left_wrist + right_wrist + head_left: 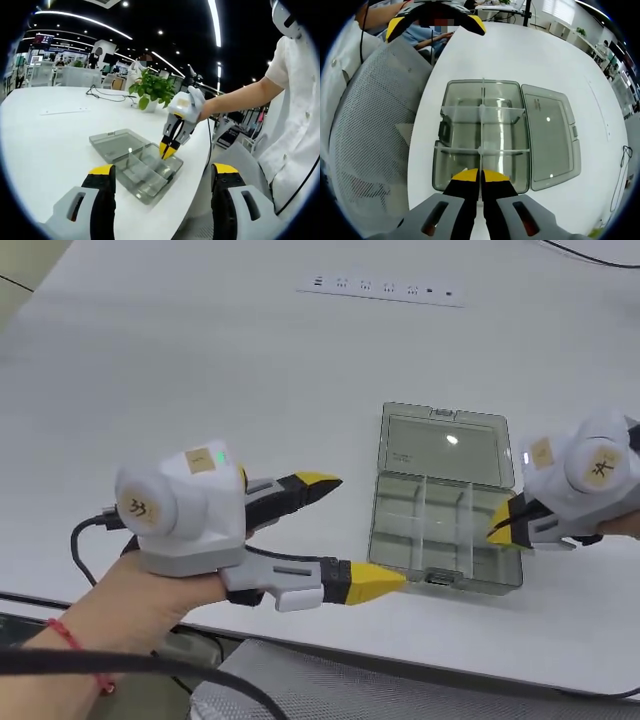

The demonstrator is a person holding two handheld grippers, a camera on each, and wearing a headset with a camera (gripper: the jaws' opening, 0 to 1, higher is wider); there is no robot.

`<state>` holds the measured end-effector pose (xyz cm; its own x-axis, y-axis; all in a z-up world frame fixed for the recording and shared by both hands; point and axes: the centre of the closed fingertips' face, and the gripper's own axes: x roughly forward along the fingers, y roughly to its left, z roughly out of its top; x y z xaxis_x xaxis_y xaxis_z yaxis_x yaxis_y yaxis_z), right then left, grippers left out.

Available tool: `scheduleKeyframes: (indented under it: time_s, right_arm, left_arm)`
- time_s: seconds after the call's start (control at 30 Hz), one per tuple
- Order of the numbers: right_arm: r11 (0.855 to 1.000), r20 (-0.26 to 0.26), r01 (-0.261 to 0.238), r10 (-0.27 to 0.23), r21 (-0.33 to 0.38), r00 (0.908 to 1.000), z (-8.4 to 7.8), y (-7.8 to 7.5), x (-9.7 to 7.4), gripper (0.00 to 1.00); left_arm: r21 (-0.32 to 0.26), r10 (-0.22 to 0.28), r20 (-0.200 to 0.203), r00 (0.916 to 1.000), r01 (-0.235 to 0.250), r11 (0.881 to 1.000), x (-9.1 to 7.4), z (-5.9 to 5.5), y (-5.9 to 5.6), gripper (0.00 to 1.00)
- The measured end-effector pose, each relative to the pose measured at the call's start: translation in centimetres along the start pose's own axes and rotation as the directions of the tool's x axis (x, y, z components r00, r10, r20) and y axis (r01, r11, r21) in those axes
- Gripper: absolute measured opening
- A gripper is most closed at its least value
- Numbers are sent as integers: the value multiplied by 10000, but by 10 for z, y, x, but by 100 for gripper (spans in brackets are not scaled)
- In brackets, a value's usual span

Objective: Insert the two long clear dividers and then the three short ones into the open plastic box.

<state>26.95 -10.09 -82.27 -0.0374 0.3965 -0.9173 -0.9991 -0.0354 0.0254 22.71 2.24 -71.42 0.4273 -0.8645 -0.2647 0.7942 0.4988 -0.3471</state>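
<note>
Four small tan stickers [137, 508] sit on the hand-held grippers, two on each. Those on the round end caps carry a dark mark too blurred to read. A green light glows on top of the left hand-held gripper [350, 532]. The open lid [445, 445] of the plastic box [383, 530] bears a few lines of faint print near one corner, too small to make out. A white power strip [380, 287] lies on the table [200, 360] well beyond the box, and its socket markings are not legible either.

The box rests near the table's front edge with its lid folded flat on the far side. Clear dividers [482, 107] stand inside it. Two run across the tray and one thin strip runs along its middle, crossing both.

The left hand-held gripper hangs well to the left of the box and is released. Its yellow-tipped jaws are spread wide and nothing sits between them. In the left gripper view the box lies ahead between the two jaws, apart from both.

The right hand-held gripper [503, 522] is at the box's right end, tips dipping over the rim into the tray. It is clenched: in the right gripper view the yellow tips meet with only a slit between them. The middle strip leads straight into that slit, but whether the jaws actually pinch it cannot be told. In the left gripper view the same tips point down into the far end of the box, with a potted plant [152, 87] on the table behind it.
</note>
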Motion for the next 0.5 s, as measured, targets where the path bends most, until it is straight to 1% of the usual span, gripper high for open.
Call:
scheduleKeyframes:
  time_s: [0.1, 0.17, 0.23, 0.27, 0.3, 0.33, 0.37, 0.4, 0.43, 0.5]
  right_arm:
    - [9998, 133, 73, -76, 200, 9999, 3, 2, -5, 3]
    - [9986, 451, 129, -152, 513, 9989, 6, 1, -11, 4]
    - [9955, 785, 271, -343, 908, 9963, 8, -2, -18, 8]
    - [9943, 900, 347, -438, 1010, 9950, 9, -3, -22, 8]
    - [9903, 1131, 513, -661, 1292, 9914, 10, -7, -27, 8]
    - [9867, 1317, 577, -781, 1523, 9882, 10, -9, -31, 9]
    - [9807, 1531, 725, -1010, 1815, 9830, 13, -10, -38, 9]
    - [9786, 1586, 810, -1118, 1890, 9810, 13, -10, -40, 10]
    - [9730, 1764, 975, -1357, 2094, 9749, 14, -11, -47, 11]
    - [9635, 1988, 1129, -1633, 2427, 9664, 15, -12, -56, 13]
  left_arm:
    - [-11, 9, -41, 10000, -9, 10000, -1, -1, 1, 79]
    - [2, 1, -58, 10000, -1, 10000, -2, -1, 1, 79]
    - [21, -3, -69, 10000, 3, 10000, -2, -1, 2, 79]
    - [30, 1, -73, 10000, -1, 10000, -2, -1, 1, 79]
    - [24, 10, -86, 10000, -9, 10000, -2, -1, 2, 79]
    - [32, 25, -77, 10000, -24, 10000, -2, 0, 2, 80]
    - [54, 33, -59, 10000, -33, 10000, -3, 0, 3, 80]
    - [63, 35, -61, 10000, -35, 10000, -3, 0, 3, 80]
    - [92, 41, -78, 10000, -41, 9999, -4, 0, 3, 80]
    - [113, 57, -78, 10000, -57, 9999, -4, 0, 4, 81]
